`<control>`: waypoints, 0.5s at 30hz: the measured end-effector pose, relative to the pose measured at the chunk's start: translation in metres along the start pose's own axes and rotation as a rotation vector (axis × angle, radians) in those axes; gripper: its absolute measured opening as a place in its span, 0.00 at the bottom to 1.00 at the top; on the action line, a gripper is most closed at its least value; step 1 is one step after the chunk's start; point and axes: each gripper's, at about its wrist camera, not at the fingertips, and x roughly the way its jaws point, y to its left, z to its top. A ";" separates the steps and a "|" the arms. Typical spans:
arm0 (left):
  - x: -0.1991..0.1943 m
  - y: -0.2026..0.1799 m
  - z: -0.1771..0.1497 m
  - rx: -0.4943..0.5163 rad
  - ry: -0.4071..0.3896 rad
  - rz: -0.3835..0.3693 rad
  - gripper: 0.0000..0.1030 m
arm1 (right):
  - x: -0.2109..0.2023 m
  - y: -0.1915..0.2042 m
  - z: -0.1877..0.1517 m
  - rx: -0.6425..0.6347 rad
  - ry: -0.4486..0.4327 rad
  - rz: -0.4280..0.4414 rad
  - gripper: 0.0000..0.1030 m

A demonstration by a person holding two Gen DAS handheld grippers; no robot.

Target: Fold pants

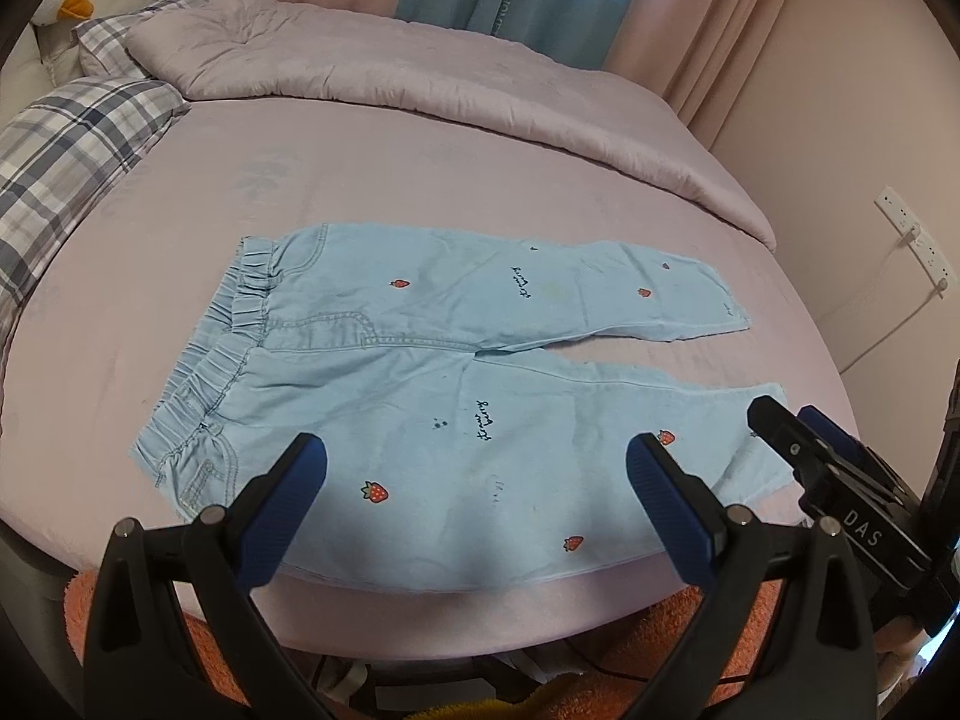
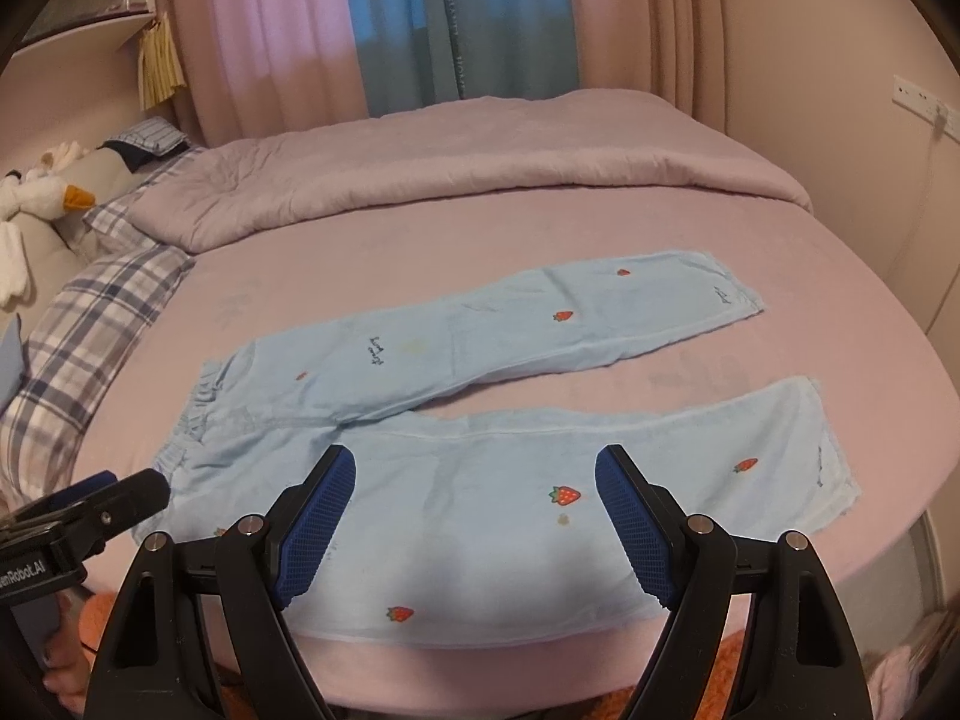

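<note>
Light blue pants point(image 1: 420, 360) with small strawberry prints lie flat on the pink bed, waistband to the left, both legs spread out to the right. In the right wrist view the same pants point(image 2: 480, 480) show a gap between the two legs. My left gripper point(image 1: 477, 459) hovers open over the near leg close to the hip, with nothing between its blue pads. My right gripper point(image 2: 474, 474) is open above the near leg further toward the hem. Each gripper shows at the edge of the other's view: the right gripper point(image 1: 780, 420) and the left gripper point(image 2: 138, 489).
A folded lilac quilt point(image 1: 420, 72) lies along the far side of the bed. Plaid pillows point(image 1: 78, 138) and a plush duck point(image 2: 60, 192) sit at the left. Curtains point(image 2: 420, 24) hang behind. A wall socket strip point(image 1: 912, 234) with a cable is on the right. An orange rug point(image 1: 690, 618) lies below the bed's near edge.
</note>
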 end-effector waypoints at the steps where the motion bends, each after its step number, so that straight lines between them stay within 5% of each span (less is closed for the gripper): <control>1: 0.000 0.000 0.000 0.001 0.001 -0.002 0.97 | 0.000 0.000 0.000 -0.001 0.000 -0.001 0.80; 15: 0.001 -0.012 -0.003 0.033 0.009 -0.027 0.97 | 0.000 -0.006 0.002 0.006 -0.001 -0.008 0.80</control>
